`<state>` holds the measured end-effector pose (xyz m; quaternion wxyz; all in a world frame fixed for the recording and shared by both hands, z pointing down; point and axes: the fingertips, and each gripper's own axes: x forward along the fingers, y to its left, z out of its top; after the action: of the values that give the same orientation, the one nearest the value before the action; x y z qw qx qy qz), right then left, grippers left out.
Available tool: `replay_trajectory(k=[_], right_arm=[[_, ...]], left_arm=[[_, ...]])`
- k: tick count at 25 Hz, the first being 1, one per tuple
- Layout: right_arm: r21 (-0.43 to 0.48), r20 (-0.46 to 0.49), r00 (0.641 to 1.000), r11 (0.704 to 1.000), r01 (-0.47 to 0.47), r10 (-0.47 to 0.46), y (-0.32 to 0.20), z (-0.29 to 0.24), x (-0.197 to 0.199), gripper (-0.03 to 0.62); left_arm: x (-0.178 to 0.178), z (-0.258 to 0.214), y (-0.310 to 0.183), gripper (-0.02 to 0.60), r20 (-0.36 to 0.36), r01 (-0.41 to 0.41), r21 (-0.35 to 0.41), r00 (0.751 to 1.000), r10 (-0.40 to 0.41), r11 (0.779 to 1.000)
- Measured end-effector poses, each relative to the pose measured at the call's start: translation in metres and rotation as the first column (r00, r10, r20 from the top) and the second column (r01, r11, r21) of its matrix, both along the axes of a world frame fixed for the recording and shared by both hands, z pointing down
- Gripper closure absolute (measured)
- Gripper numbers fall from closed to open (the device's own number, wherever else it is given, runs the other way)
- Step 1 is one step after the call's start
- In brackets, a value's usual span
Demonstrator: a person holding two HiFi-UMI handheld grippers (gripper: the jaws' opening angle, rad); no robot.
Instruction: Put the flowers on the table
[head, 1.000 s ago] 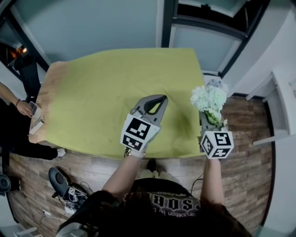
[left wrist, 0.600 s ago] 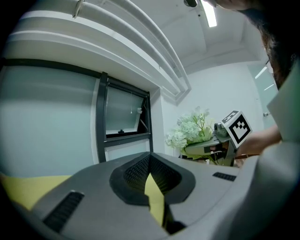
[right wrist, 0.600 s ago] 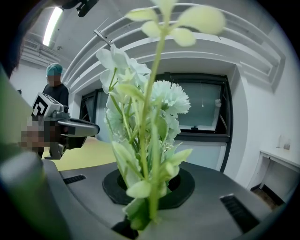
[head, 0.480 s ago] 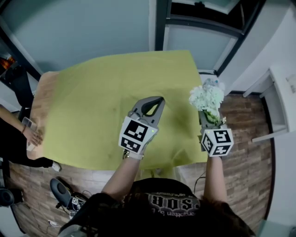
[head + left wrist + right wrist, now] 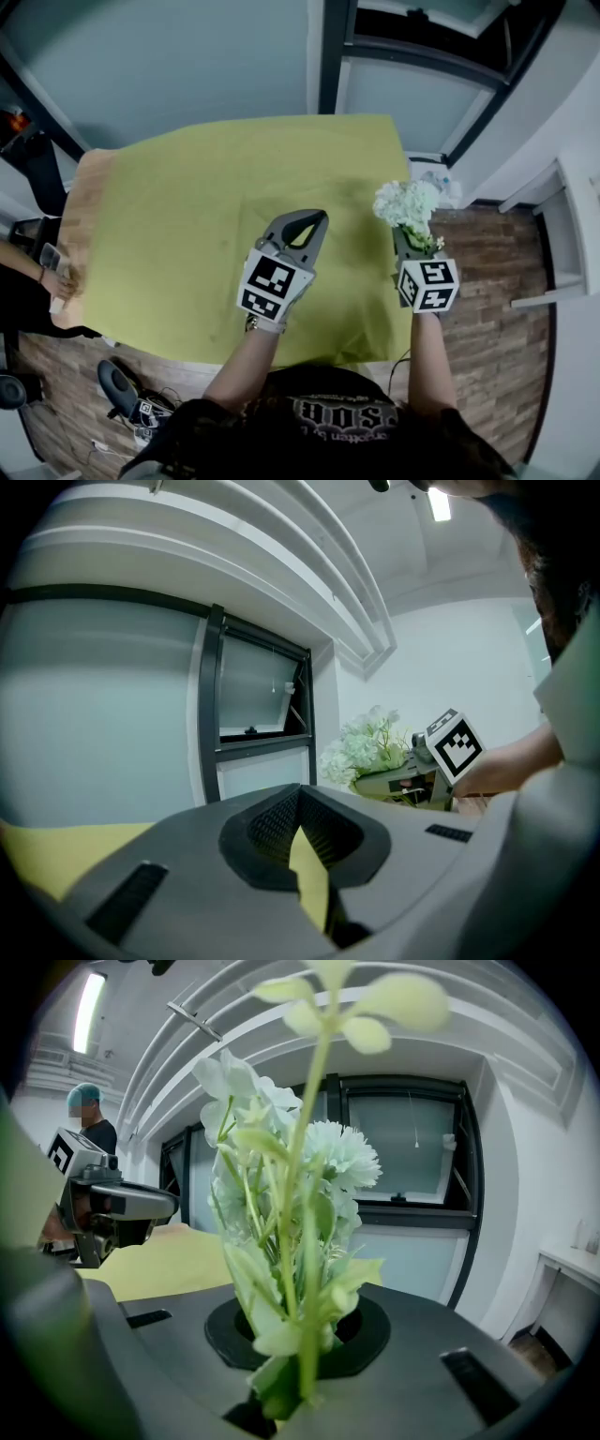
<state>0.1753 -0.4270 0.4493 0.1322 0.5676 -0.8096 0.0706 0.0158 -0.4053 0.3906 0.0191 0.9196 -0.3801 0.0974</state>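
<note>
White flowers (image 5: 405, 202): standing upright, stems being pinched in the right tool's (image 5: 409, 240) narrow jaws, hovering at the counter's (image 5: 187, 216) right edge.
Left tool (image 5: 305, 223): idling closed, empty.
Direction: counter lying leftward of the flowers.

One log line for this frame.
right hand-held gripper: shut on flowers | left hand-held gripper: shut, empty | flowers: not yet on table

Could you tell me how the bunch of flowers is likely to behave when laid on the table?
The flowers are probably light: the right hand-held gripper holds them by thin stems alone. The bushy heads look top-heavy, so once released on the table they would likely flop over, not roll.
</note>
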Motion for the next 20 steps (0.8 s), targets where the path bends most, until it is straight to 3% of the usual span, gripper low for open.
replay_trajectory(k=[11, 20], right_arm=[[-0.203, 0.004, 0.999, 0.978, 0.04, -0.04, -0.075, 0.095, 0.01, 0.539], [-0.39, -0.051, 0.997, 0.92, 0.037, -0.061, -0.101, 0.171, 0.008, 0.508]], left_arm=[[0.008, 0.014, -0.039, 0.584, 0.009, 0.031, -0.038, 0.999, -0.031, 0.999], [0.004, 0.026, -0.048, 0.584, 0.023, 0.047, -0.072, 0.999, -0.046, 0.996]])
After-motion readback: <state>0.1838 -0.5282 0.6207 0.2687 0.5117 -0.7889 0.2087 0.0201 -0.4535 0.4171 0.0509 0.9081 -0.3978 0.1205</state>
